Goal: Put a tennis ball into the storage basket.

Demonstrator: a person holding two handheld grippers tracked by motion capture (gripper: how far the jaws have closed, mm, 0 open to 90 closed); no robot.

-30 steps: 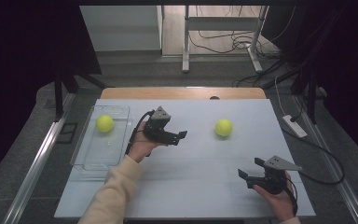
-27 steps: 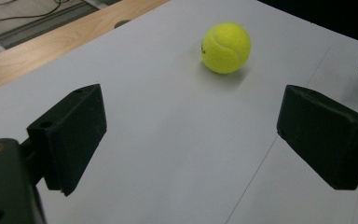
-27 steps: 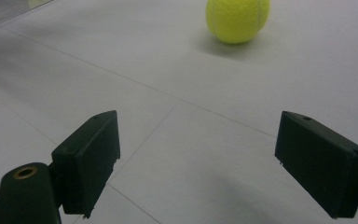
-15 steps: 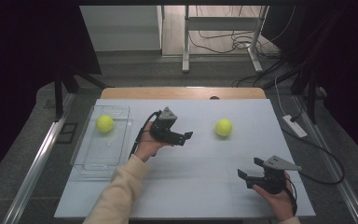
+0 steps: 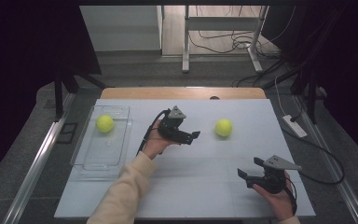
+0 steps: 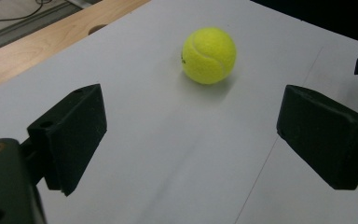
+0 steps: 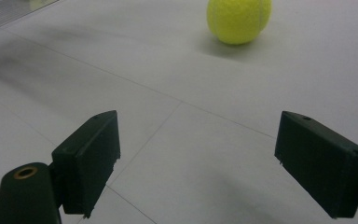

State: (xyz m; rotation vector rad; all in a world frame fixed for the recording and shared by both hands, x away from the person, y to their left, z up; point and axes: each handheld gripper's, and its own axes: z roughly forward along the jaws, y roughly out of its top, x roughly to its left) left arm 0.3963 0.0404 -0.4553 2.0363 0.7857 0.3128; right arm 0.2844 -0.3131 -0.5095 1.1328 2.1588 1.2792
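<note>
One yellow tennis ball (image 5: pixel 223 127) lies on the white table top (image 5: pixel 196 186), right of centre. A second yellow ball (image 5: pixel 105 123) rests inside the clear plastic tray (image 5: pixel 91 161) at the left. My left gripper (image 5: pixel 192 137) is held just above the table's middle, pointing right at the loose ball and a short way from it. In the left gripper view that ball (image 6: pixel 209 55) lies ahead of the open, empty left gripper (image 6: pixel 193 112). My right gripper (image 5: pixel 248 167) stands open near the front right, pointing left. In its own view the ball (image 7: pixel 238 18) is far beyond the right gripper (image 7: pixel 198 135).
A wooden strip (image 5: pixel 182 93) runs along the table's far edge. Cables and a power strip (image 5: pixel 294 126) lie on the floor to the right. Table legs and a frame (image 5: pixel 185 42) stand behind the table. Bare white surface lies between the two grippers.
My left gripper has slid to the right, away from the tray and closer to the loose ball, jaws still apart. The right gripper and both balls have stayed put.
</note>
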